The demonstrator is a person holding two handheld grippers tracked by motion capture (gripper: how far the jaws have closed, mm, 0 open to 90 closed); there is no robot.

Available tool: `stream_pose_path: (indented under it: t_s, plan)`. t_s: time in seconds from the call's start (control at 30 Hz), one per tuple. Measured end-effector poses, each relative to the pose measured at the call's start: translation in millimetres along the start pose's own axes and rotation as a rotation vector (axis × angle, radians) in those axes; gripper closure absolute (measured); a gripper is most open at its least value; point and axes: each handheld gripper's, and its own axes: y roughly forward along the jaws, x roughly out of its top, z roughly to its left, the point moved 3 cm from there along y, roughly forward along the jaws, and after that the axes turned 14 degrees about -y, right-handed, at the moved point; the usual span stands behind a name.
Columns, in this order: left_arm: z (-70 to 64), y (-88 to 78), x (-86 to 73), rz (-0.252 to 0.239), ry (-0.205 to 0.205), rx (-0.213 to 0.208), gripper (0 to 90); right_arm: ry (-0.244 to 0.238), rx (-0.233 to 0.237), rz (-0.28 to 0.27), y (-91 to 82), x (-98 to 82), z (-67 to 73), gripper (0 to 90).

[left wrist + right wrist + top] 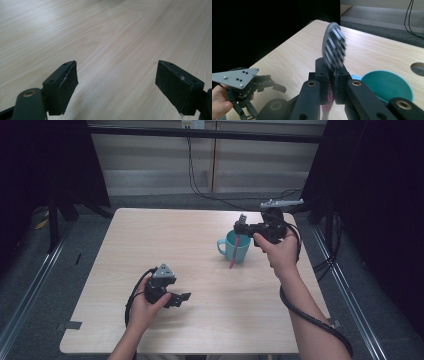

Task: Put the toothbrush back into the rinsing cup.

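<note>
Clamped between the fingers of the right gripper (331, 86) is a toothbrush (333, 48) — gripped just below its grey bristled head, which stands up past the fingertips, while the pink handle hangs down beneath them. Directly under the fingers sits the teal mug (236, 246), and the handle's lower end is seen in the high view in front of the mug's wall, so whether the tip is inside the rim or outside it cannot be told. The step in hand is judged to be the carrying of the toothbrush at the mug, either into it or out of it. For the next move the handle would have to be kept upright and clear of the rim, lest the mug be tipped.

The fingers of the left gripper (116, 82) are spread wide with nothing between them, only bare table (200, 330) beneath.

Outward from the right fingers, the table's far and right-hand edges lie near — little room there. Broad open surface is left between the two grippers and toward the near edge.
</note>
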Motion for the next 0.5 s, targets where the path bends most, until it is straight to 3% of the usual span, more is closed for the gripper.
stream_pose_path:
  t_s: [0.07, 0.23, 0.5]
  plan:
    - [1.8, 0.6, -0.7, 0.000, -0.021, -0.004, 18.0, -0.006, -0.010, 0.005, -1.6, 4.9, -1.3, 85.1]
    - [2.5, 2.3, -3.0, 0.014, -0.019, -0.002, 18.0, -0.013, -0.029, 0.000, -4.1, 8.8, -6.5, 85.0]
    - [6.2, 2.5, -5.0, 0.014, -0.025, 0.005, 17.9, 0.016, -0.038, -0.014, -7.0, 11.6, -19.6, 85.0]
